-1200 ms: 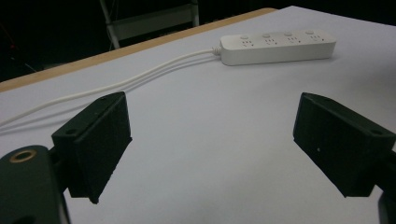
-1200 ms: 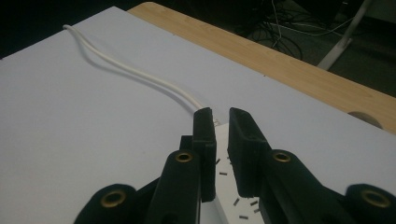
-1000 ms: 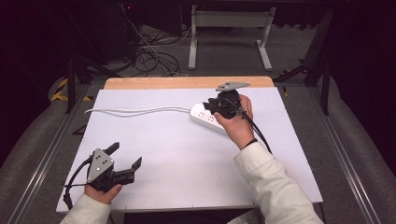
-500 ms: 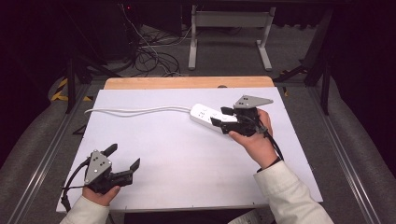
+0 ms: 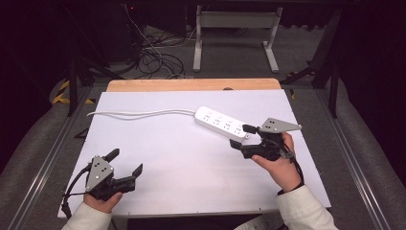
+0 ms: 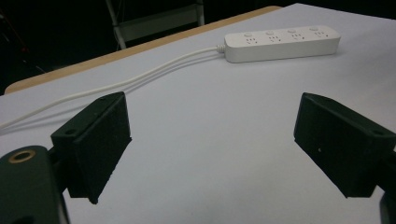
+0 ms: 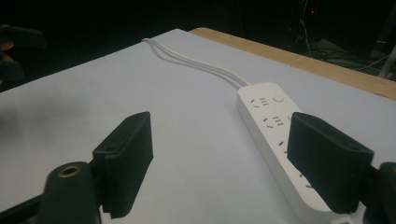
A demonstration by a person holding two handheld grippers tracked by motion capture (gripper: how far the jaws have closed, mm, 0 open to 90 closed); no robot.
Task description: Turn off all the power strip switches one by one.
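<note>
Apparently between steps, both grippers hold their fingers open and empty: the right gripper [image 5: 243,136] just beside the white power strip [image 5: 221,123] at the table's [image 5: 191,163] right, the left gripper [image 5: 125,161] near-left.

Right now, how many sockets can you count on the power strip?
4, in a row along the top of the power strip, each beside its own round button, as the left gripper view shows; the right gripper hides some from above.
</note>
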